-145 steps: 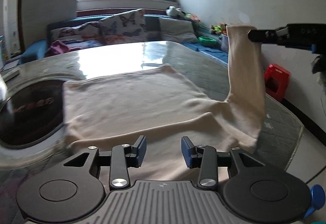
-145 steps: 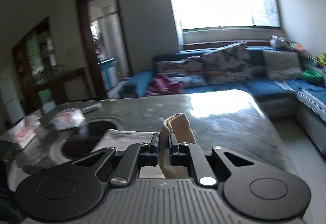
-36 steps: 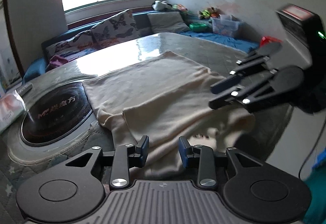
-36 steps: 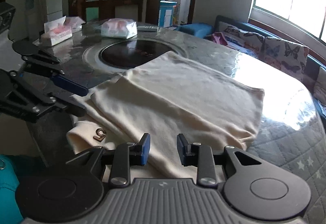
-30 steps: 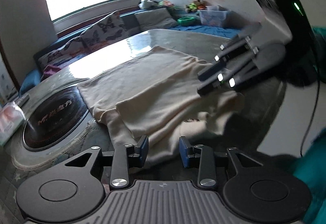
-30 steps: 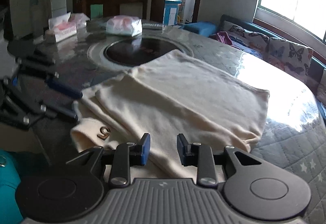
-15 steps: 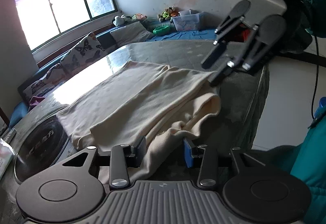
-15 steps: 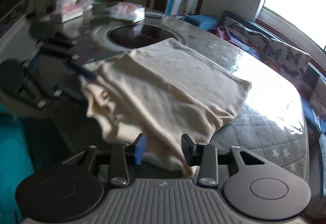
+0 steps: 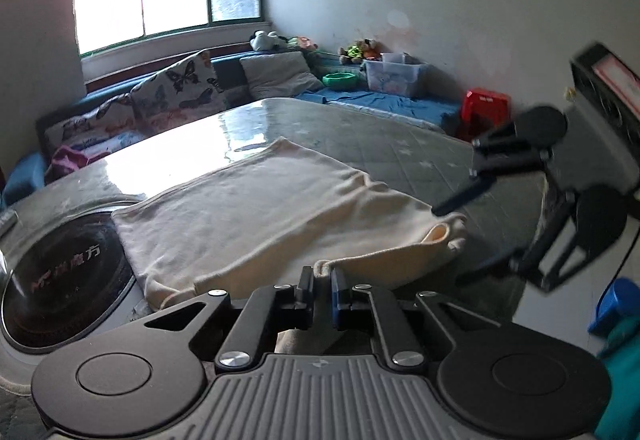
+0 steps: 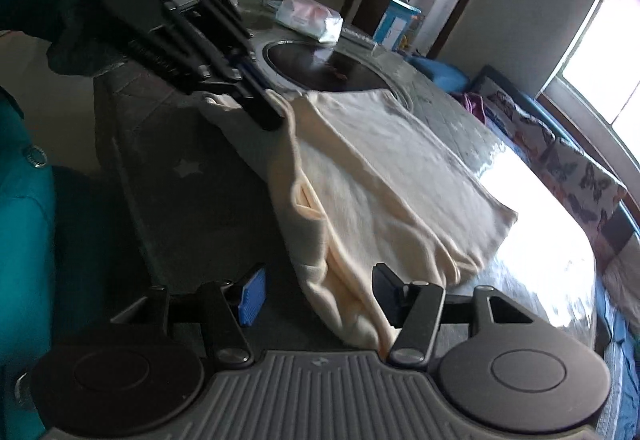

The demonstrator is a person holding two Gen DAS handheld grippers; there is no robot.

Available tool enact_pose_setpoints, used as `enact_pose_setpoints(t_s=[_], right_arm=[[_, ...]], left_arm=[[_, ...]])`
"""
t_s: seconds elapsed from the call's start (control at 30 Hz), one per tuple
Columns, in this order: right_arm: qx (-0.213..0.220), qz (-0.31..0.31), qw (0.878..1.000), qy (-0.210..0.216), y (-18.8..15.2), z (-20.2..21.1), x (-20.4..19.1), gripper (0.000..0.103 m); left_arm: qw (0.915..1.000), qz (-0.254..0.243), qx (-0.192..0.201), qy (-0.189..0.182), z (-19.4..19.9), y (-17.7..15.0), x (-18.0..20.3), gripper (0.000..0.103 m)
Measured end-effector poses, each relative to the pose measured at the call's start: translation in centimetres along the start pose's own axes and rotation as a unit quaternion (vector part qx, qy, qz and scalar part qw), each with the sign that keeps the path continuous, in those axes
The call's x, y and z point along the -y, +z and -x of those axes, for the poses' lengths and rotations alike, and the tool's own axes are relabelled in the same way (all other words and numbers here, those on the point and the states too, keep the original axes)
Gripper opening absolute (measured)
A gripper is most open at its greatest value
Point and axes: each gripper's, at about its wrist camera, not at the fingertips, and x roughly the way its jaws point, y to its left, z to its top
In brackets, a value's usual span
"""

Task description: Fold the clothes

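From the left wrist, the left tongs [image 9: 322,290] pinch the near hem of the soft, limp cream knit garment [image 9: 256,216] lying partly folded on the grey quilted table [image 9: 400,144]. The right wrist alone shows the right tongs [image 10: 316,292] spread around its drooping corner, a sound edge to grip.

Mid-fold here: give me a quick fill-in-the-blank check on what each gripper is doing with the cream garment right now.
1. The left gripper is ____ on the near edge of the cream garment.
2. The right gripper has its jaws ____, with a garment corner between them.
3. The dark round cooktop sits to the ____ of the garment in the left wrist view.

Missing words: shut; open; left
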Motion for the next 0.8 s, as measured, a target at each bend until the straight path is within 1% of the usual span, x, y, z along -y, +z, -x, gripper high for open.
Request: enact_pose_setpoints(t_s=[0.1,0.2,0.23,0.3,0.37,0.5,0.53,0.57,0.63,0.67,0.73,0.8], right_arm=[[0.01,-0.006,1.0,0.002,0.3,-1.4,0.4,0.054],[0.011,-0.028,0.999,0.021,0.7,-2.5,1.4,0.04],[0.011,-0.037,0.999,0.026,0.9,-2.6,1.8,0.029],[0.01,-0.057,0.998,0.036,1.2,-2.7,2.6,0.019],[0.01,-0.076,0.996,0.045,1.5,-2.8,3.4,0.015],[0.008,-0.115,0.991,0.065,2.1,-3.0,5.0,0.013],[0.008,-0.125,0.99,0.07,2.3,-3.0,5.4,0.013],[0.008,-0.134,0.988,0.075,2.4,-3.1,5.8,0.013],[0.009,-0.147,0.986,0.08,2.7,-3.1,6.5,0.012],[0.01,-0.156,0.984,0.083,2.9,-3.2,6.7,0.012],[0.013,-0.17,0.982,0.085,3.2,-3.1,7.3,0.012],[0.017,-0.165,0.983,0.081,3.3,-2.9,7.4,0.012]], left_arm=[[0.9999,0.012,-0.002,-0.001,-0.5,0.5,-0.8,0.009],[0.9998,0.018,-0.005,-0.005,-0.9,0.6,-1.3,0.009],[0.9998,0.018,-0.008,-0.007,-0.9,0.4,-1.3,0.009],[0.9997,0.017,-0.012,-0.01,-0.9,0.1,-1.3,0.013],[0.9999,0.009,-0.012,-0.008,-0.6,-0.6,-0.9,0.013],[0.9999,-0.01,-0.013,0.002,0.1,-1.7,-0.2,0.018],[0.9998,-0.016,-0.012,0.005,0.3,-1.9,0.0,0.023],[0.9997,-0.022,-0.012,0.009,0.5,-2.1,0.2,0.035],[0.9992,-0.032,-0.009,0.02,0.8,-2.6,0.5,0.043],[0.9991,-0.036,-0.009,0.022,0.9,-2.9,0.6,0.045],[0.9985,-0.046,-0.008,0.029,1.1,-3.4,0.9,0.047],[0.9968,-0.064,-0.002,0.047,1.2,-3.8,1.3,0.047]])
